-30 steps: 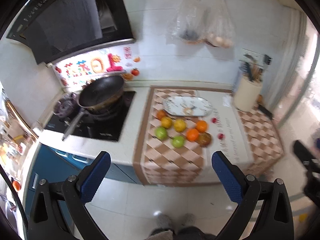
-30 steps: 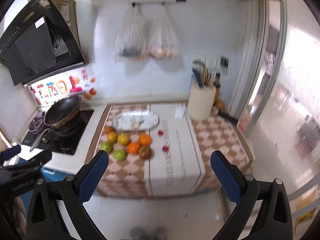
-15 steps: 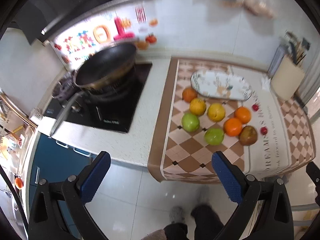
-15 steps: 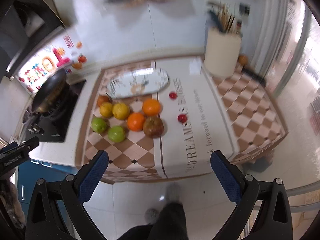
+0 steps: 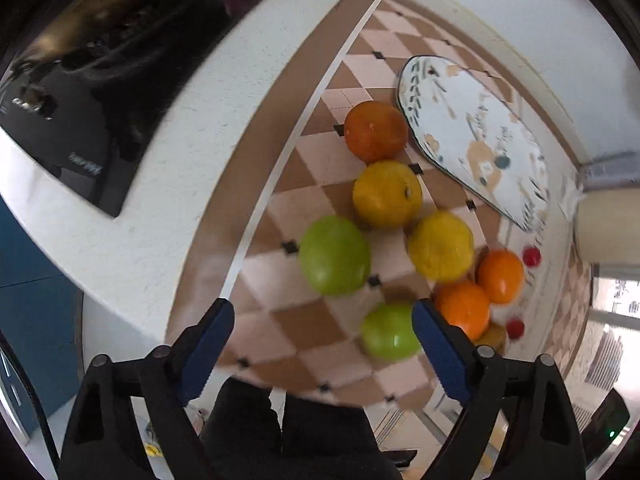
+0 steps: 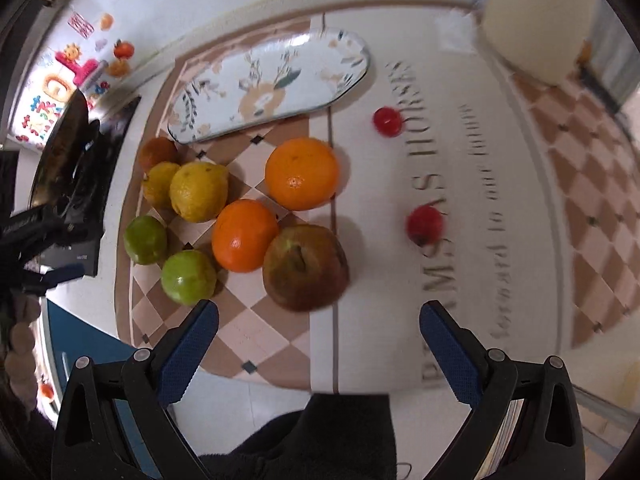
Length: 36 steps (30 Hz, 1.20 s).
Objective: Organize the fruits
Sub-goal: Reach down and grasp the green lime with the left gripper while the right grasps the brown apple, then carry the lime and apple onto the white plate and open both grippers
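Left gripper (image 5: pixel 323 322), closing slightly, gapes empty above the green fruit (image 5: pixel 388 332).

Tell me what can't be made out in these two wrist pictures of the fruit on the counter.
- Brownish fruit, left wrist view: mostly hidden behind the nearer round orange and a blue claw pad.
- Tall cream container, right wrist view: top cut off by the edge, blurred.
- Grey printed lettering on the cloth, right wrist view: motion-blurred, partly unreadable.

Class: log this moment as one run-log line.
left gripper: open, closing, empty | right gripper: open, empty | fruits: on cloth | platter: empty
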{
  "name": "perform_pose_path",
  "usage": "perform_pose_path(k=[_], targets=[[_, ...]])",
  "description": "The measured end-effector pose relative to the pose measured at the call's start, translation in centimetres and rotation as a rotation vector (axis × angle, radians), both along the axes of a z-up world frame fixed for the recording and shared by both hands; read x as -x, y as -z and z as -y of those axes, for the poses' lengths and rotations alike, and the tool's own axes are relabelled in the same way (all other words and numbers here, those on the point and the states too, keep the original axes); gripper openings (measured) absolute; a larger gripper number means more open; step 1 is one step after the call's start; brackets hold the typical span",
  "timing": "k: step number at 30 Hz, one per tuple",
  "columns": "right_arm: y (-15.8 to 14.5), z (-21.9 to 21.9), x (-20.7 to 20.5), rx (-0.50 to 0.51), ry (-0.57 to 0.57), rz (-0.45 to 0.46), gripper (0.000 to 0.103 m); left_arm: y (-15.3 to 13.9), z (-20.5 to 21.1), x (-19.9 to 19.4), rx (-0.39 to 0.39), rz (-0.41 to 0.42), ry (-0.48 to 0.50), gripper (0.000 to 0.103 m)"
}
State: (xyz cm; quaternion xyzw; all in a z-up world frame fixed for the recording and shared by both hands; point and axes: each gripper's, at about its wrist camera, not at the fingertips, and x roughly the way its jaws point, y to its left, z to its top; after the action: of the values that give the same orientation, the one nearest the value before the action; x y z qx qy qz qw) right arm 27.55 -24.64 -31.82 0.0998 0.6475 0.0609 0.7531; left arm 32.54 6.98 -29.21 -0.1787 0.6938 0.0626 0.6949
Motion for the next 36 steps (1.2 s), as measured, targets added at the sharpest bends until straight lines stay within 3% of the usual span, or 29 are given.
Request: perform_pose_path(k=[9,11,17,19,20,27,30,36], targets=[[4.8,-1.2,-3.2,-0.076,-0.053,-0.15,0.093,4.9,1.9,-3.5,-0.035,-0.112,0.059,0.088],[5.3,-1.6,-3.6,-0.09,-0.064,-0.168,0.086,5.4,2.2,-3.7,-0.052,-0.125,0.083,0.087],[5.8,-2.4,-4.4,-0.096,-0.091,-0.186,0.078,6.5,2.5,-3.9,-0.055,-0.152,0.133,0.055],[5.7,-2.5,-4.2,-0.074,-0.1,-0.171,0.074,6.3,2.7,-3.9,-0.071,-0.143,0.15,0.055],[5.6,-2.5,-4.1,-0.051,-0.108,-0.159,0.067,6.3,2.8,-3.8,-0.086,-0.131,0.164,0.055],[5.1,-0.7,-3.2,-0.073,-0.075,-0.168,0.067,5.1,5.0,-2.2,-0.118,-0.082,0.218,0.054],[5.2,1.4,-2.9,-0.131,0.0,-0.211,0.067,3.3,6.0,-1.7,-0.09,-0.055,0.226,0.054],[1.5,2.7,-4.1,-0.129,0.006,-0.117,0.067,-2.9,8.6,-3.1,-0.03,0.041,0.269,0.054]])
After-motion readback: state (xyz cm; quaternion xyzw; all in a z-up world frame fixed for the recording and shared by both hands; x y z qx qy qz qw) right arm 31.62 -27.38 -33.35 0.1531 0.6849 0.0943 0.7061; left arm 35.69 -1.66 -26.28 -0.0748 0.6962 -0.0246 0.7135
